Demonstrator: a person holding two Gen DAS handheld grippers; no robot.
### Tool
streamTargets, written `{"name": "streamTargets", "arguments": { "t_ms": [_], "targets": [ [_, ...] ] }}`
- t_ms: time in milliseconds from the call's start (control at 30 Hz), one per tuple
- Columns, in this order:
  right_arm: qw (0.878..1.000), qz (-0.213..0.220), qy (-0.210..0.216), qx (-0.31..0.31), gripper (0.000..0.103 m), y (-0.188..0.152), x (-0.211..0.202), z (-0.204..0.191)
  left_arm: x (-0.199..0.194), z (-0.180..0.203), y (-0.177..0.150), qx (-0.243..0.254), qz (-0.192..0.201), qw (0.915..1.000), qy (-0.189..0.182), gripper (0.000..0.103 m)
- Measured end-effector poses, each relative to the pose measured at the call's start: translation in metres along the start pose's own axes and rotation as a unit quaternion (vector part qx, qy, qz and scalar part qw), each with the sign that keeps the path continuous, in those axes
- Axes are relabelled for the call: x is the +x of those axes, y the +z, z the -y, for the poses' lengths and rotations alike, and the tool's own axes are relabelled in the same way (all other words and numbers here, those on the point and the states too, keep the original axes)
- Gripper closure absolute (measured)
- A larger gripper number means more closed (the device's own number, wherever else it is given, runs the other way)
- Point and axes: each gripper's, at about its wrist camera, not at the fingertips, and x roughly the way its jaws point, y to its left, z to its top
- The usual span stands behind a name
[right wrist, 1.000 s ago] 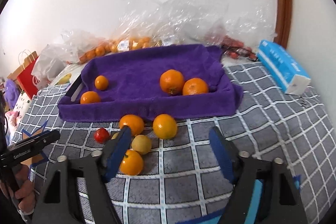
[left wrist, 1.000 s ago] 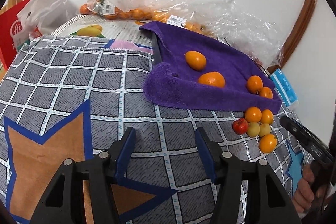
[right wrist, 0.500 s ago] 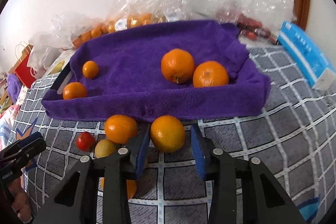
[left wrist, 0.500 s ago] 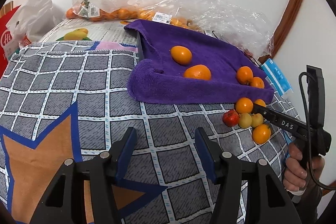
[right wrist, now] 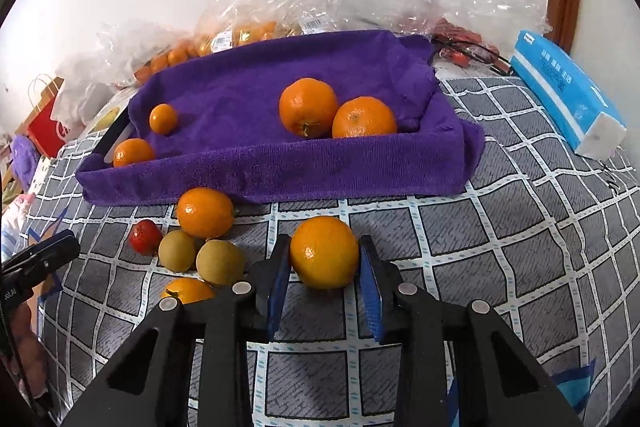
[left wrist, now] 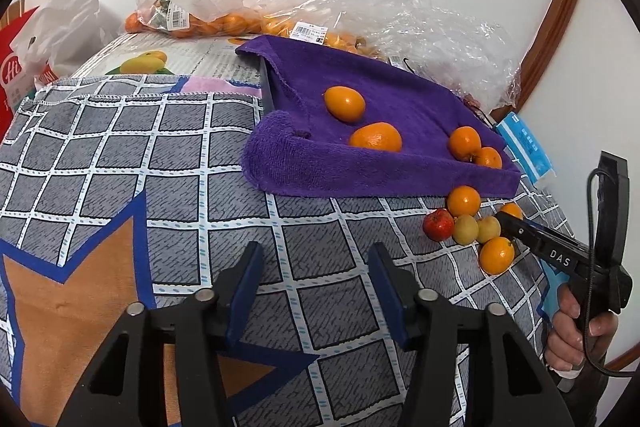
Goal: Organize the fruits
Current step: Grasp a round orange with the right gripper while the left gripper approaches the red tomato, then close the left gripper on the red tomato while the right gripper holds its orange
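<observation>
Item: orange (right wrist: pixel 324 251), loose on the checked cloth (right wrist: pixel 500 247), just in front of the purple towel-lined tray (right wrist: pixel 280 171). It is being pinched between the blue pads of the right gripper (right wrist: pixel 325 279); both pads are being pressed against its flanks, the jaws having just been closing on it from a wide spread. The fruit is roughly round, so no long axis is being favoured. The tray is lying directly ahead of the jaws and slightly higher, with four oranges already being held in it.

Item: left gripper (left wrist: pixel 316 291), jaws partly spread with nothing between them, having just been narrowing a little. It is being kept well apart from the fruit cluster (left wrist: pixel 466 227); the right hand is nearer.

Change: a second ago the orange was lying ahead of the open right jaws, ungripped.
</observation>
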Motion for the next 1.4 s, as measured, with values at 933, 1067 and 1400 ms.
{"name": "streamTargets", "arguments": {
  "t_ms": [933, 1067, 1400],
  "targets": [
    [0.998, 0.05, -0.008, 0.025, 0.07, -0.014, -0.029, 0.015, 0.054, 0.107, 0.011, 0.175, -0.044, 0.9836, 0.014, 0.066],
    [0.999, 0.048, -0.007, 0.022, 0.07, -0.014, -0.028, 0.014, 0.058, 0.113, 0.011, 0.187, -0.043, 0.9813, 0.015, 0.076],
    [0.998, 0.049, -0.001, 0.026, 0.07, -0.014, -0.028, 0.015, 0.048, 0.085, 0.019, 0.104, -0.027, 0.9913, -0.077, 0.078]
  ]
}}
